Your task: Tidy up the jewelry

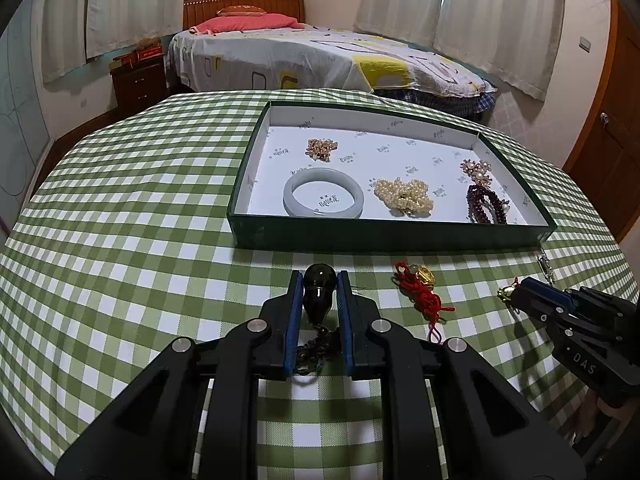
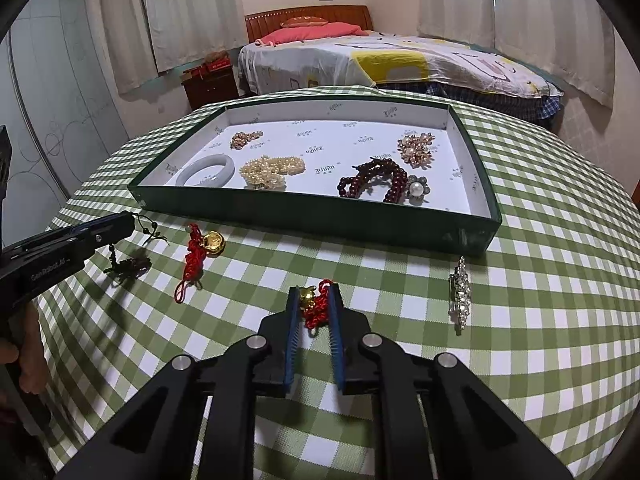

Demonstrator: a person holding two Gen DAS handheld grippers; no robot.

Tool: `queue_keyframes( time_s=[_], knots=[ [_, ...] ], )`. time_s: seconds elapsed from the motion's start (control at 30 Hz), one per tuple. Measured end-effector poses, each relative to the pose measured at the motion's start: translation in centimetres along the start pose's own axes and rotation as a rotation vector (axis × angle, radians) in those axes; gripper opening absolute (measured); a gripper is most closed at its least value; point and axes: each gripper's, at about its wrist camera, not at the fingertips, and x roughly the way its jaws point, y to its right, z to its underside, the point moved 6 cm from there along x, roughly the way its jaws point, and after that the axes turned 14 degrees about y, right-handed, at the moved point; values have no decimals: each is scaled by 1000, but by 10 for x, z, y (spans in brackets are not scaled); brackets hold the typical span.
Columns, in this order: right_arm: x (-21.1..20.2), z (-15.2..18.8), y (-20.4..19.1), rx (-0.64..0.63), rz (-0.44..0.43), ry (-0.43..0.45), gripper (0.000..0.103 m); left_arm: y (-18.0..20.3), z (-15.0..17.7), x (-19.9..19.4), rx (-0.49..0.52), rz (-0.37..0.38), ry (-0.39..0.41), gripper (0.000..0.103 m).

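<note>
Left wrist view: left tool (image 1: 319, 280) pinches dark pendant (image 1: 319, 291); right tool (image 2: 315, 294) clamps red-corded charm (image 2: 315, 305).

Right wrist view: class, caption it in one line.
Right gripper shut on a red-corded gold charm before the jewelry tray.

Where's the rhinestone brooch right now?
In the right wrist view the rhinestone brooch lies loose on the checked tablecloth, right of the right claw, just in front of the green tray's near right corner.

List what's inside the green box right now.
Inside the green box: jade bangle, cream pearl cluster, dark red bead bracelet, pearl flower brooch, two pinkish bead clusters. The near wall hides the floor's front strip.
</note>
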Motion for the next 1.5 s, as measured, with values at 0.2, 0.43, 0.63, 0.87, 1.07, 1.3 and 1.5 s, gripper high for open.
queue_keyframes(
  time_s=[0.2, 0.43, 0.63, 0.87, 1.07, 1.3, 1.5],
  knots=[
    [0, 0, -2, -2, -10, -3, 9, 0, 1, -1, -3, 1, -2, 17],
    [-4, -3, 3, 27, 3, 24, 46, 0, 1, -1, -1, 0, -2, 17],
    [4, 2, 0, 21, -8, -22, 43, 2, 2, 0, 2, 2, -6, 17],
    [3, 5, -5, -16, -8, -28, 17, 3, 2, -1, 3, 4, -5, 17],
    [-1, 2, -5, -10, -10, -11, 15, 6, -1, -3, 3, 6, 6, 17],
    [-9, -9, -5, -3, -12, 26, 15, 8, -12, -10, -1, 19, 26, 17],
    [-17, -30, -2, 4, -13, 77, 15, 18, -30, -12, -17, 57, 47, 17]
  ],
)
